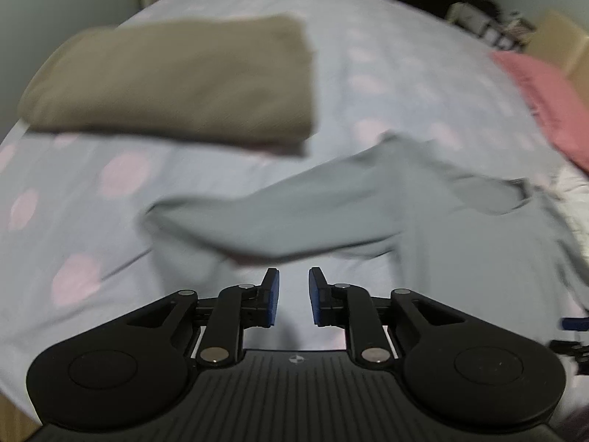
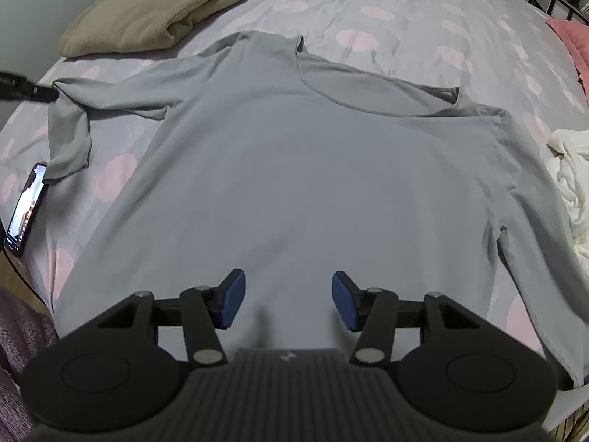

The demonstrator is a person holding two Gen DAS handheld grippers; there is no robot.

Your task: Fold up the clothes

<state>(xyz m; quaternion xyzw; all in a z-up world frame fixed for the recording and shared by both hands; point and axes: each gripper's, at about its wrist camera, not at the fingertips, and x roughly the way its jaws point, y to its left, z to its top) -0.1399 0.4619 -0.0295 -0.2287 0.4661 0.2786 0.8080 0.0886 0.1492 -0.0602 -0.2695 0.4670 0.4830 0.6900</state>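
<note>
Dotted bedsheet (image 2: pixel 368 11) under a spread grey shirt (image 2: pixel 294 169); left gripper (image 1: pixel 293 296) slightly parted, right gripper (image 2: pixel 287 304) half open, both empty. Pinch the bent sleeve (image 2: pixel 70 129) at its cuff, fold inward flat.

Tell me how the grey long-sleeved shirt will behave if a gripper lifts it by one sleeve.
The grey shirt looks thin and floppy: its sleeve already lies bent over itself, so it would probably droop. Spread flat on the bedsheet, it looks light, and the body would likely trail and crease.

Both your wrist cameras look steeply down, close over the pink-dotted lilac bedsheet (image 1: pixel 73 199), sharing the spread pale-grey long-sleeved top (image 2: pixel 294 169) and folded khaki garment (image 1: pixel 173 77).
</note>
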